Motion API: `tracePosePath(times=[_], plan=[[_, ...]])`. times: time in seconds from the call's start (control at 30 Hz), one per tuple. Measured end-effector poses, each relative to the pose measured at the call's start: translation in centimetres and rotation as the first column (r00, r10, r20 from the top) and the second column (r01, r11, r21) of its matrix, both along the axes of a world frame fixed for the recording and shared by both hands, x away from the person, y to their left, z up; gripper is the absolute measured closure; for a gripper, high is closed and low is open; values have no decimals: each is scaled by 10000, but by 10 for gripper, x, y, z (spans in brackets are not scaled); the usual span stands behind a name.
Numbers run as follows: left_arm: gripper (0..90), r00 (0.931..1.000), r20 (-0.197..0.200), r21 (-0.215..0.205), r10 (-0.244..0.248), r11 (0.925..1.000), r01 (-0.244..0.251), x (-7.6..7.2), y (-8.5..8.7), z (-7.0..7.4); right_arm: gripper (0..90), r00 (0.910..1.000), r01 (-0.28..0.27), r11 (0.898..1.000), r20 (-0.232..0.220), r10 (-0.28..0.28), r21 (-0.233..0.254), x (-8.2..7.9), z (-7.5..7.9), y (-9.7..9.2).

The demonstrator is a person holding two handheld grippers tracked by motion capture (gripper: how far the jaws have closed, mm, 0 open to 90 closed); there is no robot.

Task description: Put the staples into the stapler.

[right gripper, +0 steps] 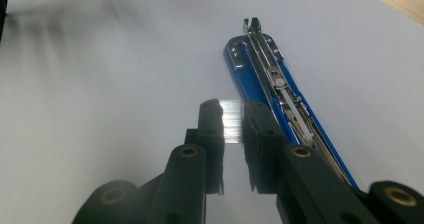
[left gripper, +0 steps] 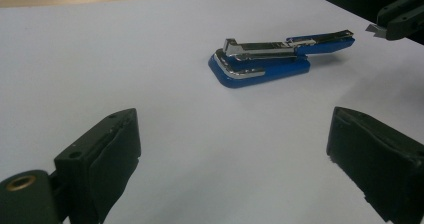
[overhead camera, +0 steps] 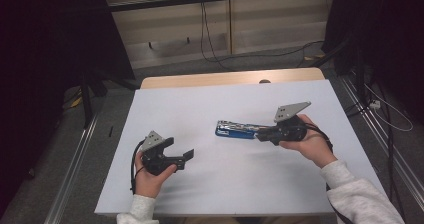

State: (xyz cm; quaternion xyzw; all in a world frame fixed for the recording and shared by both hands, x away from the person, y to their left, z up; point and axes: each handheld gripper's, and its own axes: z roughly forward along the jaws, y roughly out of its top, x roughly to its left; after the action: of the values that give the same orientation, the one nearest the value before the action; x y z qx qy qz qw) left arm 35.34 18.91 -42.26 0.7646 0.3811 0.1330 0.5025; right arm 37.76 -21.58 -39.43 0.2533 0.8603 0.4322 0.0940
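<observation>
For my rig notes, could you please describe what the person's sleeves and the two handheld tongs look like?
Both forearms wear light grey sleeves. The left tongs and right tongs are black, each topped by a grey three-cornered plate and trailing a black cable. Up close, the jaws are blocky, with brass-coloured pivot bushings.

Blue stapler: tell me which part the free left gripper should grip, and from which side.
Grip the blue stapler across its flat base at the rounded, closed end, which faces the left gripper. That end lies low on the white table, while the top arm stands open at the far end by the right gripper, which holds a staple strip.
</observation>
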Motion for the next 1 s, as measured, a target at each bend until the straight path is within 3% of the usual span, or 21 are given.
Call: tracePosePath(times=[1.0], plan=[[67,10000,-17,66,-2,10000,3,-1,1,-1,792,9998,28,10000,186,-26,-66,32,11,12]])
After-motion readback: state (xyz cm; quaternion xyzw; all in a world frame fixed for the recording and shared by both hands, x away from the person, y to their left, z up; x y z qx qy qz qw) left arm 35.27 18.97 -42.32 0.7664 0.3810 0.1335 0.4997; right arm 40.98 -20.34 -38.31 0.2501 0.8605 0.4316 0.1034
